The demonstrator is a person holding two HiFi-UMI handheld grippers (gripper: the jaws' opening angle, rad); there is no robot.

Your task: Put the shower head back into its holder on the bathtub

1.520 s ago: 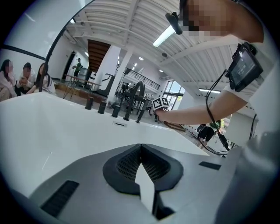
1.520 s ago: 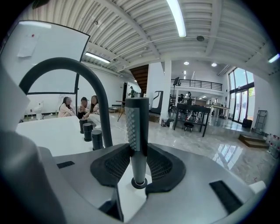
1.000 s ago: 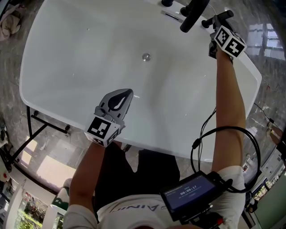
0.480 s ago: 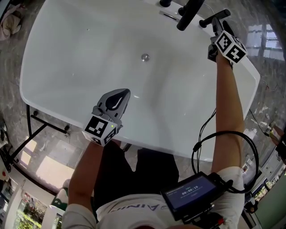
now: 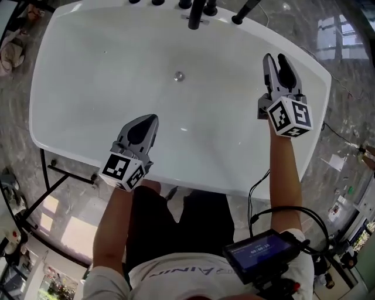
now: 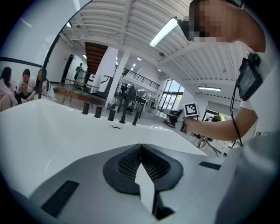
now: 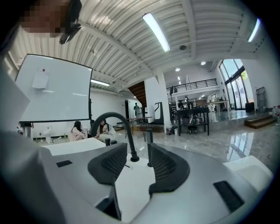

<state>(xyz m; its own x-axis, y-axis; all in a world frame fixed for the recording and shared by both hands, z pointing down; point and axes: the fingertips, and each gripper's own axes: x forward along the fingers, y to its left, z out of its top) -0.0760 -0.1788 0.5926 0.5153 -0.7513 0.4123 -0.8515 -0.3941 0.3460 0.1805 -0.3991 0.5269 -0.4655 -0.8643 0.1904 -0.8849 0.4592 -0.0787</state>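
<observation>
The black shower head (image 5: 245, 12) leans in its holder at the far rim of the white bathtub (image 5: 193, 183), free of both grippers. In the right gripper view the shower head (image 7: 150, 146) shows as a thin upright post between the jaws, far off. My right gripper (image 5: 275, 57) hangs over the tub's right side, open and empty, well short of the fixtures. My left gripper (image 5: 149, 120) is shut on nothing above the tub's near left part. Its pads (image 6: 141, 148) meet at the tips.
A black curved spout (image 5: 195, 15) and several black knobs (image 5: 157, 2) line the far rim. The drain (image 5: 179, 76) sits mid-tub. A black metal frame (image 5: 53, 170) stands at the tub's left on the marble floor. People sit in the background (image 6: 24, 83).
My right gripper has opened, let go of the shower head and drawn back toward me along the tub's right side. The shower head now stands alone at the rim. My left gripper hardly moved.
</observation>
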